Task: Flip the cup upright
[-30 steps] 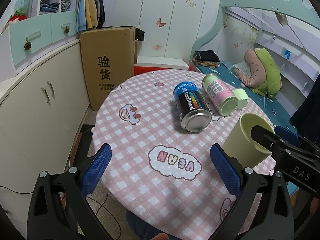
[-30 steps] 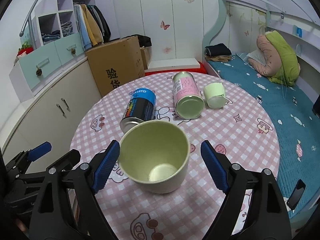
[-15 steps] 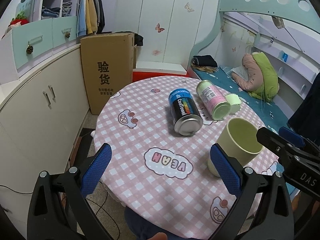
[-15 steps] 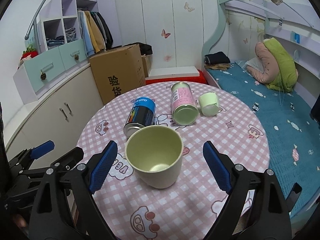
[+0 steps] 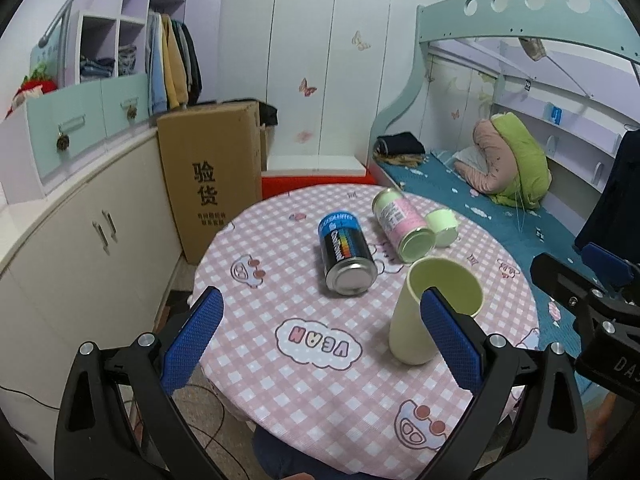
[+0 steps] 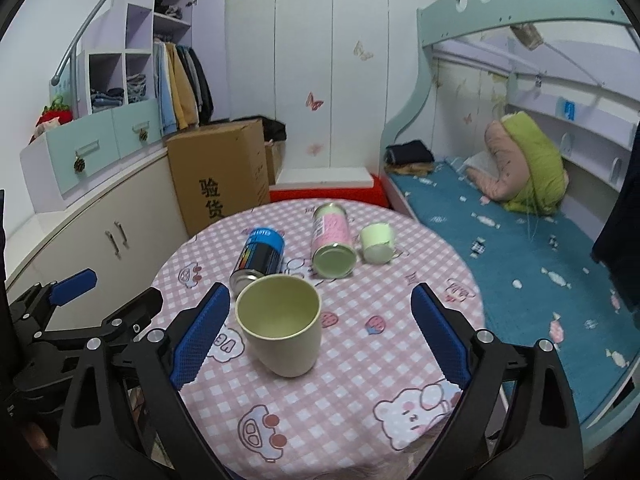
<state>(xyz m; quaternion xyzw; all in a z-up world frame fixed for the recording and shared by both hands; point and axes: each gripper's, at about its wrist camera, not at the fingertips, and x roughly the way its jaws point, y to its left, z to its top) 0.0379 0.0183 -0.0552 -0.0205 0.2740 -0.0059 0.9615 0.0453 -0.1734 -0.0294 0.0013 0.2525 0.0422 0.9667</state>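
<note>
On the table [image 6: 360, 364], near its front edge, the cup [image 6: 282, 330] stands mouth up, and it serves as the landmark for everything else. Both grippers hang off it with fingers spread wide and nothing between them: the right gripper [image 6: 316, 338] frames the cup from the near side without touching, and the left gripper [image 5: 320, 330] sits to the cup's left, its right finger crossing in front of the cup in its own view.

Judged from how the cup stands, the flip looks done, and the step in hand is a clean let-go. To do it well, keep the fingers wide and draw straight back from the cup, not sideways, so no pad clips the rim; the cup looks light and would tip easily. Check that its base sits flat on the cloth before leaving.

Containers, largest first. Behind the cup and to its left lies the blue can [image 5: 346, 258], on its side, metal end toward the cameras, closed. Behind the cup and slightly right lies the pink can [image 5: 402, 224], also on its side and closed. The cup itself shows a bare inside, with nothing in it that I can see. Just right of the pink can lies a small cup [image 6: 376, 242], tipped over; its contents cannot be told.
</note>
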